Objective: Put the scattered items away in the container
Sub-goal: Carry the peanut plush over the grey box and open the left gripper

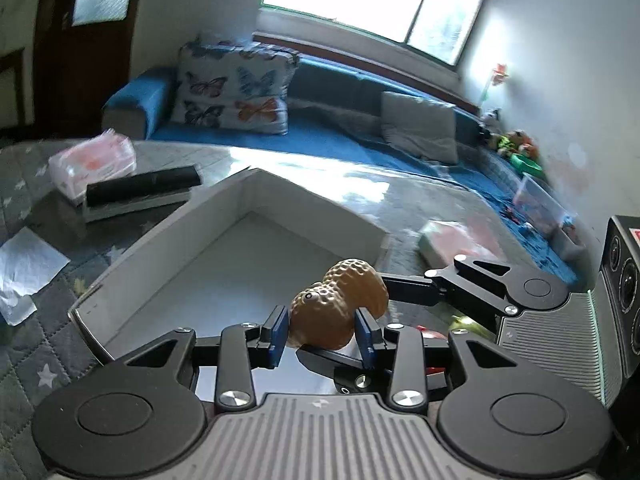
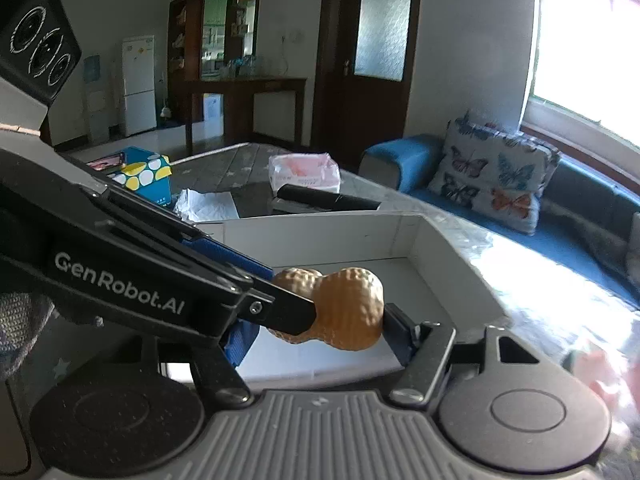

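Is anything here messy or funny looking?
Yes. A crumpled white paper lies loose on the table beside the white box. Also, both tools, left tool and right tool, seem to pinch the same toy peanut.

Blue sofa [image 1: 320, 136]: butterfly cushion [image 1: 234, 88] and grey cushion [image 1: 420, 128] on it; pink tissue pack [image 1: 94, 164], black remote [image 1: 142, 188], crumpled paper [image 1: 24, 272] in front

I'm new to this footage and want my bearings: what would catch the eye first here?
First, the bumpy tan peanut-shaped toy, pinched between the blue-padded fingers of the left gripper while the right gripper closes in from the side. Just behind it sits the open, shallow white cardboard box on the table, apparently empty. Beyond, a butterfly-print cushion rests on the blue sofa.
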`<action>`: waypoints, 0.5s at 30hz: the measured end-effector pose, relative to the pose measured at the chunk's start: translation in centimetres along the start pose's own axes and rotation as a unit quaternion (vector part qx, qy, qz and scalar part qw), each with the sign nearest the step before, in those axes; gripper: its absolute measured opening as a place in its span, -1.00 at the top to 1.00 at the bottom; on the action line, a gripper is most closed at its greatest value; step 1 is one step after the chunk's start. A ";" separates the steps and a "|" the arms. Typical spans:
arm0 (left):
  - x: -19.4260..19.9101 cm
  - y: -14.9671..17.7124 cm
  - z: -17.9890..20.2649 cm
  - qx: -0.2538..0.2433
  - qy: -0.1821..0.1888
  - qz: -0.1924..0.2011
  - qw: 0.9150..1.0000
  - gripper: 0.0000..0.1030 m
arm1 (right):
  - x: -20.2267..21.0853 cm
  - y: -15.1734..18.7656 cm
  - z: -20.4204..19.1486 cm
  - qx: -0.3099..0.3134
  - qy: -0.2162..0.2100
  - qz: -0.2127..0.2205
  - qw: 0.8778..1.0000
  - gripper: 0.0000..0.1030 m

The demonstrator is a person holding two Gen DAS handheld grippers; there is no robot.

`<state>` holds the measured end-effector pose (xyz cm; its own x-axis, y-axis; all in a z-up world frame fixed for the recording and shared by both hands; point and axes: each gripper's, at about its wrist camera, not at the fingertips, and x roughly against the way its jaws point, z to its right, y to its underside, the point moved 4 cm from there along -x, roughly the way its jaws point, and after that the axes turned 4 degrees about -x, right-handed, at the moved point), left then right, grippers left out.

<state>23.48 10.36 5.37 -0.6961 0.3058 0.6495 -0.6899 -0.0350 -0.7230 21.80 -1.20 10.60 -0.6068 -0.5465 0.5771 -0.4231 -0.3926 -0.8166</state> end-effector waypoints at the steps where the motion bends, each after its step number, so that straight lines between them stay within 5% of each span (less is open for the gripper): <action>1: -0.5 -0.1 -0.7 0.007 -0.001 -0.005 1.000 0.24 | -0.8 -0.2 0.1 0.000 -0.005 -0.007 1.000 -0.32; 15: -6.3 0.9 -5.6 0.063 -0.003 -0.085 0.994 0.25 | -9.3 0.7 1.1 0.004 -0.049 -0.117 0.992 -0.32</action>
<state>28.39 13.75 -0.74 -0.5690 0.3112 0.7612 -0.8164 -0.1030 -0.5682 27.89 2.77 4.72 -0.4246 -0.5081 0.7493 -0.5398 -0.5224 -0.6601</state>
